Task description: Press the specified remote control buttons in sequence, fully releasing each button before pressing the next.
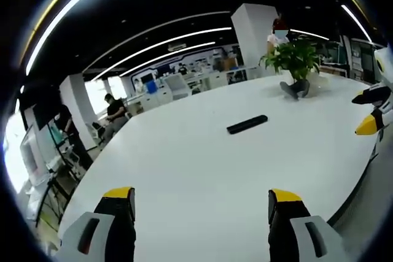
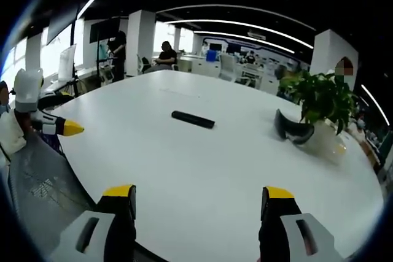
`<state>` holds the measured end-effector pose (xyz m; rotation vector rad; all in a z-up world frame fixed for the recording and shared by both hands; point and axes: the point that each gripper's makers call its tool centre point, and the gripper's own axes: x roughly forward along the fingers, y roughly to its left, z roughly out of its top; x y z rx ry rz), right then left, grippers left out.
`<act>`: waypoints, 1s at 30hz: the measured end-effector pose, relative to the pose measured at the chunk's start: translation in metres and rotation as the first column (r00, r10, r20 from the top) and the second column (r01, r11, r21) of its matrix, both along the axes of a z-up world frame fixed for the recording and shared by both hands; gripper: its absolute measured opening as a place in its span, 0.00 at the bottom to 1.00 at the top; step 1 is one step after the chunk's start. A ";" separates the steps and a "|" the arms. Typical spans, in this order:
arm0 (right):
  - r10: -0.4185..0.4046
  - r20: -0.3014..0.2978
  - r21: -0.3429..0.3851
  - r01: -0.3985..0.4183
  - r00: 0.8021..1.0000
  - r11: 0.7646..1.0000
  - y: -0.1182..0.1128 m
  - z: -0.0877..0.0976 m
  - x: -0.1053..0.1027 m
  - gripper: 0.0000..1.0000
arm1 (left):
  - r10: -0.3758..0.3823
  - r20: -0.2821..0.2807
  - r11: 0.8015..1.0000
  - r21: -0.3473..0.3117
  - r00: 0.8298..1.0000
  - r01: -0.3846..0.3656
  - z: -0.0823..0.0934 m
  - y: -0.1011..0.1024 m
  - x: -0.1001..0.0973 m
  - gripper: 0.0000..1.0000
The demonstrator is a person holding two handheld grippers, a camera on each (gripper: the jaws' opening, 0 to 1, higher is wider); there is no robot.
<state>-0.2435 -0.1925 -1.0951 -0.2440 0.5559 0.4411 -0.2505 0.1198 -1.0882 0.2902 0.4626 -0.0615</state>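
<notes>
Both of your yellow-tipped grippers, left [image 1: 201,204] and right [image 2: 198,200], stand with jaws spread wide and empty at the bottom of their views, over the near edge of the glossy white oval table [image 1: 202,170]. The slim black bar-shaped remote control [image 1: 247,124] lies flat mid-table, centre frame, well apart from either; bring one jaw tip straight down on a button, then lift clear. No lettering is legible on it, nor on the leafy green potted plant [image 1: 293,59] beyond.

Buttons on the remote control [image 1: 247,124] were too small to distinguish. The right gripper [image 1: 370,111] was cut off at the frame edge; its jaw spacing was indeterminable.
</notes>
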 end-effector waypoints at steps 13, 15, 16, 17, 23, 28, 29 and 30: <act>0.005 0.005 0.002 -0.005 1.000 1.000 0.000 0.002 0.000 0.82 | 0.015 0.050 1.000 0.010 0.999 -0.015 0.013 0.004 0.000 0.88; 0.005 0.008 0.007 -0.005 1.000 1.000 0.000 0.003 0.000 0.82 | 0.016 0.062 1.000 0.001 0.998 -0.016 0.015 0.003 0.001 0.88; 0.004 0.011 0.009 -0.004 1.000 1.000 0.000 0.004 0.000 0.82 | 0.016 0.064 1.000 0.003 0.998 -0.016 0.016 0.003 0.002 0.88; 0.003 0.014 0.011 -0.003 1.000 1.000 0.000 0.004 0.000 0.82 | 0.017 0.062 1.000 0.008 0.998 -0.017 0.016 0.004 0.002 0.88; 0.001 0.017 0.018 -0.001 1.000 1.000 0.000 0.005 0.000 0.82 | 0.023 0.085 0.999 0.024 0.996 -0.025 0.022 0.007 0.003 0.87; 0.007 0.019 0.023 -0.008 1.000 1.000 0.001 0.006 0.000 0.82 | 0.010 0.098 0.999 0.036 0.995 -0.014 0.035 0.007 0.013 0.87; 0.008 0.020 0.023 -0.008 1.000 1.000 0.001 0.006 0.000 0.82 | 0.012 0.108 1.000 0.026 0.994 -0.015 0.040 0.006 0.015 0.87; 0.007 0.019 0.025 -0.008 1.000 1.000 0.001 0.006 0.000 0.81 | 0.015 0.118 1.000 0.021 0.993 -0.017 0.043 0.005 0.017 0.87</act>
